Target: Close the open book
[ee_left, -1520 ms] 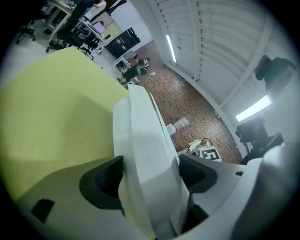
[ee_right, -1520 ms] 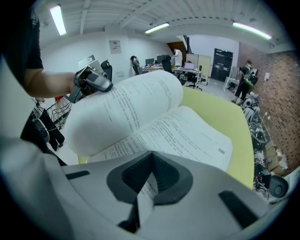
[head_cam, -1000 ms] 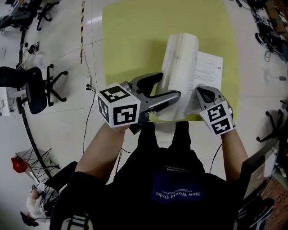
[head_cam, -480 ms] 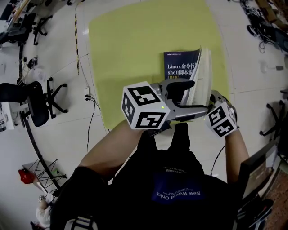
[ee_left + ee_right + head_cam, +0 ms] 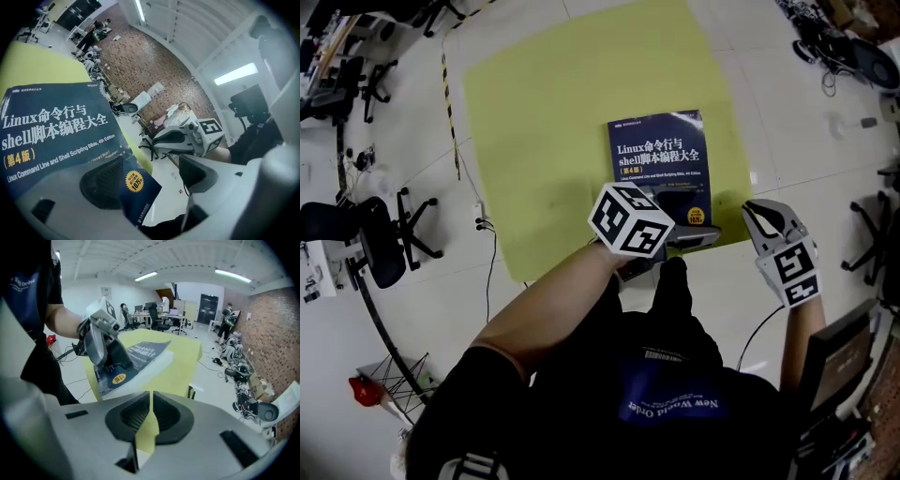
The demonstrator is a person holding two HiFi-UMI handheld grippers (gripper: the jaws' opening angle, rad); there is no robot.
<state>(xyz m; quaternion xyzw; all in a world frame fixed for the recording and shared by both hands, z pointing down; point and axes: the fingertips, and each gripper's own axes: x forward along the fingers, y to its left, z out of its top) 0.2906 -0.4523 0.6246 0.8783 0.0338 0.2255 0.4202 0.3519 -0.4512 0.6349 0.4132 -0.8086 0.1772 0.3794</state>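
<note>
The thick dark-blue paperback book (image 5: 661, 164) with white and yellow title print is lying shut, front cover up, on the yellow-green tabletop (image 5: 544, 112). Its long axis is running away from the person and its near short edge is sitting close to the tabletop's near edge.

The left tongs (image 5: 689, 238) are sitting at the book's near right corner, with the left arm crossing in front of the body. Their jaws are standing wide apart and gripping nothing. One is lying over the cover beside the round gold sticker (image 5: 134, 179) (pressing or only hovering, I cannot tell), and the other is hanging past the book's edge.

The right tongs (image 5: 759, 214) are hanging by the tabletop's near right corner, apart from the book, which is lying ahead and to their left. Their jaws are drawn together to a thin slit with nothing in it.

With the cover lying flat, the closing is looking done. The left tongs are nearer, so any last move is probably falling to them: lifting clear without dragging the corner.
</note>
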